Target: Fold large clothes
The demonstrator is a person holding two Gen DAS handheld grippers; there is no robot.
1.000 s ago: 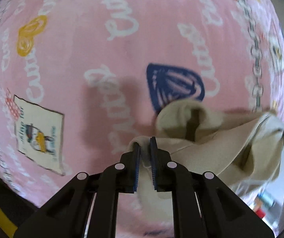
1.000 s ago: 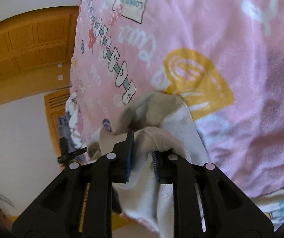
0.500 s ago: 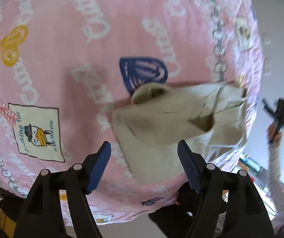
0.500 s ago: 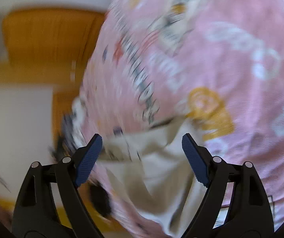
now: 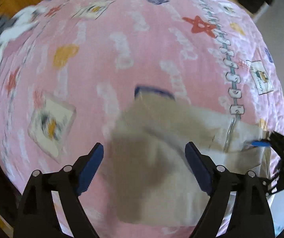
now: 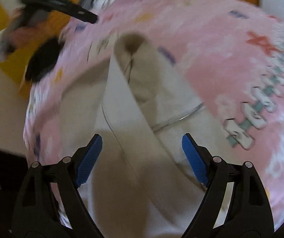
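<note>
left tongs (image 5: 143, 166): opening, above beige garment (image 5: 161, 138), nothing pinched
right tongs (image 6: 142, 156): spread, empty
garment: on pink bedspread (image 5: 122, 49)

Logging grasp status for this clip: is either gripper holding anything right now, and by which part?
Nothing is held. The left gripper, jaws opening, and the open right gripper hang clear above the beige garment.

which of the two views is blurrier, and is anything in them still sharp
Right wrist view: heaviest motion smear, the pink blanket print and the beige garment streaked, the other tool top left a dark smudge. Left wrist view: softer blur, the blanket's star and label prints readable, the garment edges vague. Both: only the tongs' blue pads stay crisp; fisheye bulges the bed.
</note>
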